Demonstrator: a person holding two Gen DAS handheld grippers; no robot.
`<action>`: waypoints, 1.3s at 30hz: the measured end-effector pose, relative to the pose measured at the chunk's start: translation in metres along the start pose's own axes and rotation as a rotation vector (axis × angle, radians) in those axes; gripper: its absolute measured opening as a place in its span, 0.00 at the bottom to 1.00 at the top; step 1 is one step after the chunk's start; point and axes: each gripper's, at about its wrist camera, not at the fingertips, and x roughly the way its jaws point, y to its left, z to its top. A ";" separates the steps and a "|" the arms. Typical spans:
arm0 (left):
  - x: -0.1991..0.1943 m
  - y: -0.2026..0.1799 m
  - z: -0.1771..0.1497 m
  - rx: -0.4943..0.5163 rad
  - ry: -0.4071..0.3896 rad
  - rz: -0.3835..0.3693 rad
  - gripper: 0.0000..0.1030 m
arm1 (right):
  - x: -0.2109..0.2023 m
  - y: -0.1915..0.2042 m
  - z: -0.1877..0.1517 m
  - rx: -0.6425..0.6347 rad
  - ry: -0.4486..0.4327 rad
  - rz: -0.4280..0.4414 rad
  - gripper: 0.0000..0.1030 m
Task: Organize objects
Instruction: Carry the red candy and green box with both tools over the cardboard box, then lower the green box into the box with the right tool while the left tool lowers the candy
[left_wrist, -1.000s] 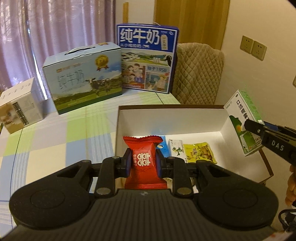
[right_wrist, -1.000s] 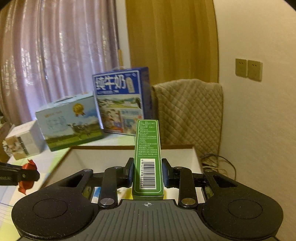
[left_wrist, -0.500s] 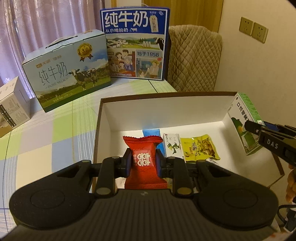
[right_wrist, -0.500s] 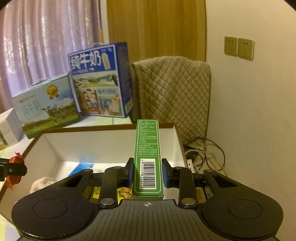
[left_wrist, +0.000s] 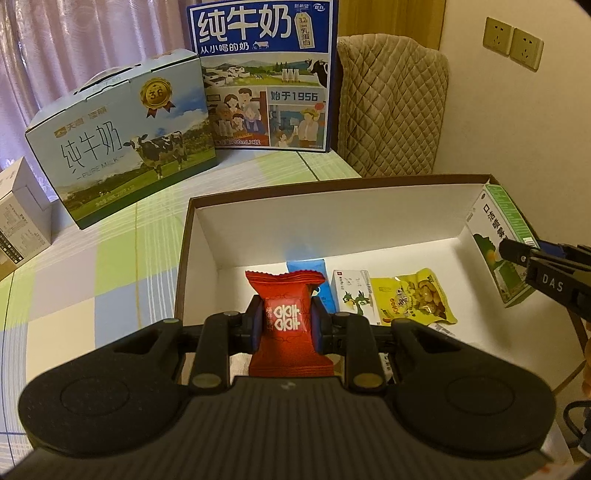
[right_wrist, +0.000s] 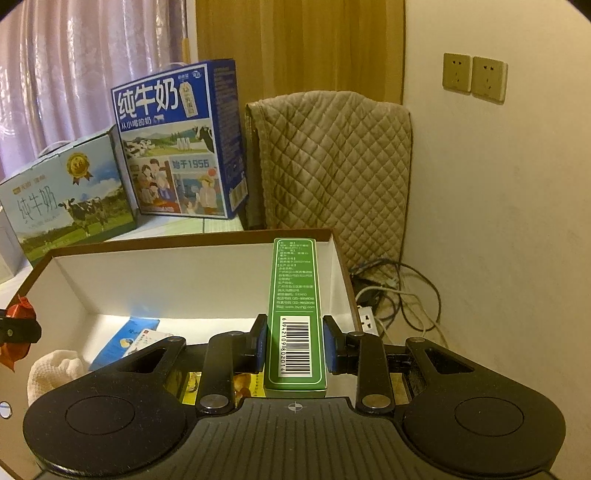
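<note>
My left gripper is shut on a red candy packet, held over the near left part of an open white-lined box. My right gripper is shut on a tall green carton, which hangs above the box's right side; from the left wrist view that carton sits at the box's right wall. Lying in the box are a blue packet, a small white box, a yellow snack bag and a white cloth.
Two milk cases stand behind the box, a pale blue one and a dark blue one. A small white carton sits at the far left. A quilted cover, cables and a power strip lie right of the table.
Both grippers have moved forward and lower over the box; the milk cases loom larger. The candy packet and the green carton stay gripped as before.
</note>
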 end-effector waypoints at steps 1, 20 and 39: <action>0.002 0.001 0.001 0.000 0.001 0.000 0.21 | 0.001 0.000 0.000 -0.001 0.002 -0.001 0.26; 0.018 0.006 0.002 0.003 0.017 -0.004 0.21 | 0.015 -0.003 0.006 -0.007 0.016 -0.024 0.26; 0.025 0.012 0.007 0.001 0.027 0.005 0.21 | 0.014 -0.007 0.006 0.026 0.021 0.007 0.26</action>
